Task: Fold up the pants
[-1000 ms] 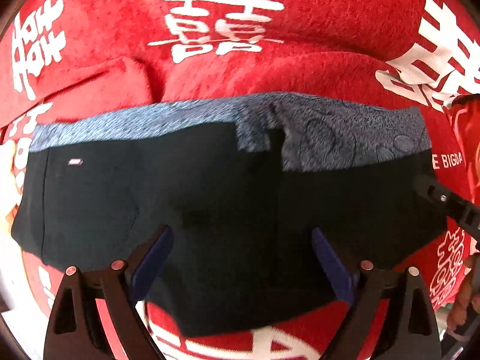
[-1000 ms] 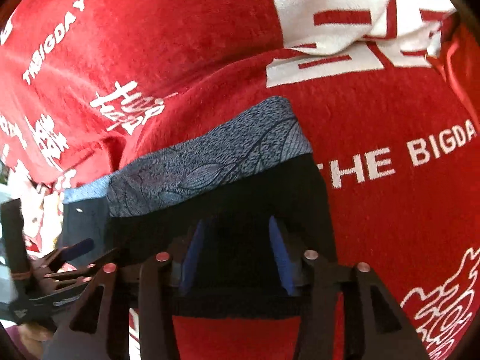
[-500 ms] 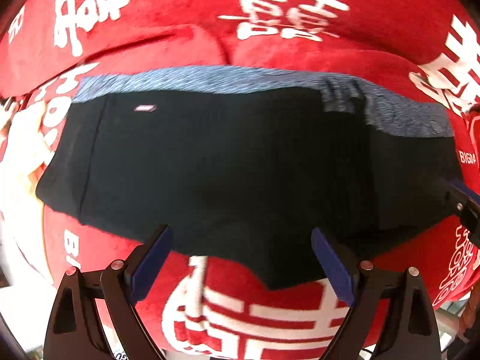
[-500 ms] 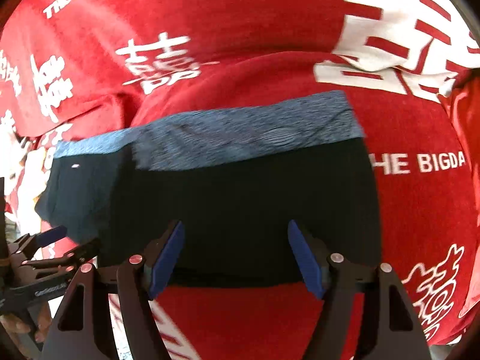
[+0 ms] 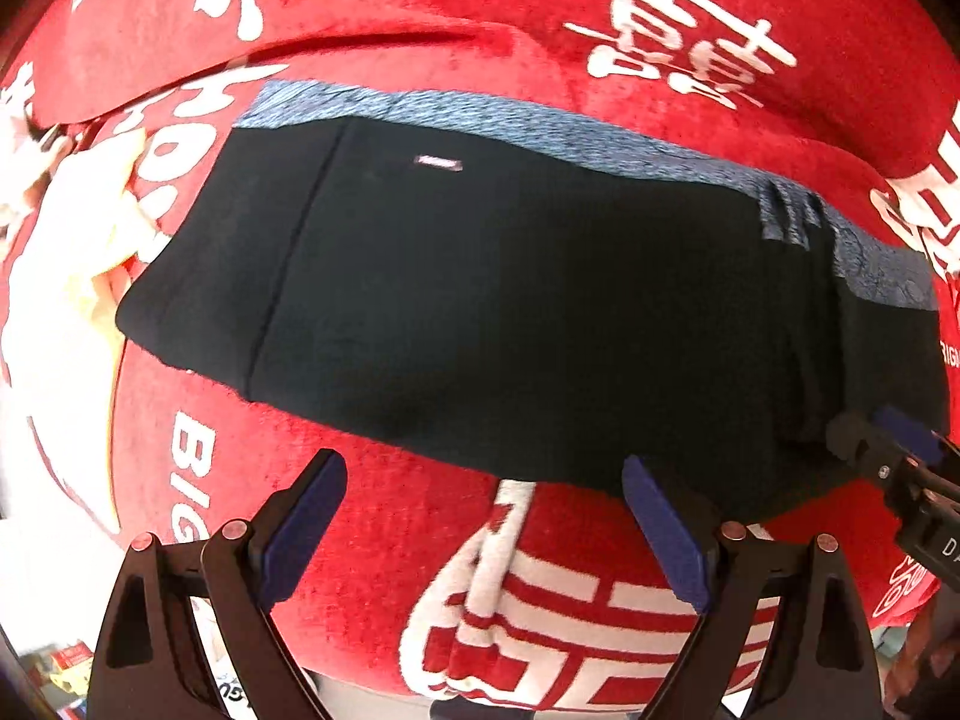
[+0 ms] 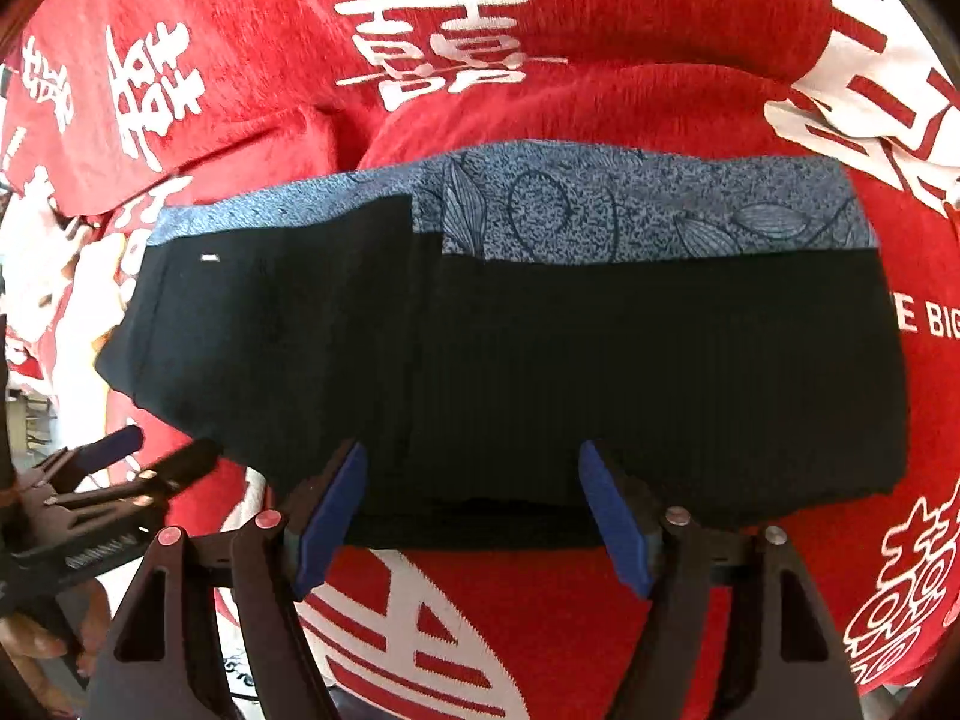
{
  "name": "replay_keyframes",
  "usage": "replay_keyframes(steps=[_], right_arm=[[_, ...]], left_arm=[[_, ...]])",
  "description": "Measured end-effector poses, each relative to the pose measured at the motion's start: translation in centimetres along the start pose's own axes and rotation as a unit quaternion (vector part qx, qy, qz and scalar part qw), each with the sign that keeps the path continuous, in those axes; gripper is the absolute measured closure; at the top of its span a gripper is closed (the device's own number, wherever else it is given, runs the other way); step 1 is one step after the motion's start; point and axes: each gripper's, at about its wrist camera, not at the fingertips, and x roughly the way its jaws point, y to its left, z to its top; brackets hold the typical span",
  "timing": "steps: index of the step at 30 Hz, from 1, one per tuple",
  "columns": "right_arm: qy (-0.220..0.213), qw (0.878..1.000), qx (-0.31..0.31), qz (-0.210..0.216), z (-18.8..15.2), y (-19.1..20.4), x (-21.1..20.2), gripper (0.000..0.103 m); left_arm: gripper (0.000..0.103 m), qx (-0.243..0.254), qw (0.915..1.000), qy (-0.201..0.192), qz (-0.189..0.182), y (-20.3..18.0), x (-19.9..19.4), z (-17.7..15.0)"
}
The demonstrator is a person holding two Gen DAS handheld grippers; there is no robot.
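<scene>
1. Pants point(image 6: 600, 372) – black, w/ blue-grey leaf-print waistband point(image 6: 648, 216) along far edge. Folded into a wide, low rectangle, lying flat on red cloth, approx. centre of both views. Small pale label point(image 5: 439, 162) near waistband on the left part. Vertical seam/fold edge visible at left end. Near edge of garment sits just past both sets of fingertips.

2. Red cloth point(image 6: 600, 618) – plush, red, white printed characters plus Latin lettering ("BIG…" readable). Covers the whole surface under the pants; what lies beneath it can't be told. Rumpled ridge behind the waistband.

3. Left hand-held gripper point(image 5: 483, 516) – pointing down over the cloth, jaws spread wide, blue pads point(image 5: 303, 525) clear of fabric. Nothing gripped; right-hand pad overlaps near hem of pants in view, contact not evident. Also seen at left edge of right wrist view point(image 6: 150, 456), a person's fingers point(image 6: 36, 642) below it.

4. Right hand-held gripper point(image 6: 471, 510) – jaws set apart, approx. mid-to-wide, empty. Pads hang at near edge of pants, not pinching it. Tip also seen at right edge of left wrist view point(image 5: 888, 450), beside right end of pants.

5. Pale cloth point(image 5: 72, 264) – white/cream, bunched, left of pants; blurred, type n/k.
</scene>
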Motion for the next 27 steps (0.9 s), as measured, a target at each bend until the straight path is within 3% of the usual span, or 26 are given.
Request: replay_keyframes(steps=[5,10,12,27], right_arm=[[0.002,1.000,0.000,-0.010,0.1,0.3,0.1,0.024],[0.008,1.000,-0.003,-0.023,0.3,0.6,0.4,0.022],[0.009,1.000,-0.008,-0.028,0.4,0.8,0.5,0.021],[0.011,0.999,-0.012,-0.043,0.6,1.2,0.5,0.020]], left_arm=[[0.009,-0.013,0.9999,0.000,0.001,1.6,0.2,-0.3],[0.009,-0.033,0.9991,0.000,-0.025,2.9,0.0,-0.4],[0.000,-0.038,0.9987,-0.003,-0.033,3.3,0.0,-0.4],[0.000,-0.047,0.9979,0.008,-0.044,4.8,0.0,-0.5]])
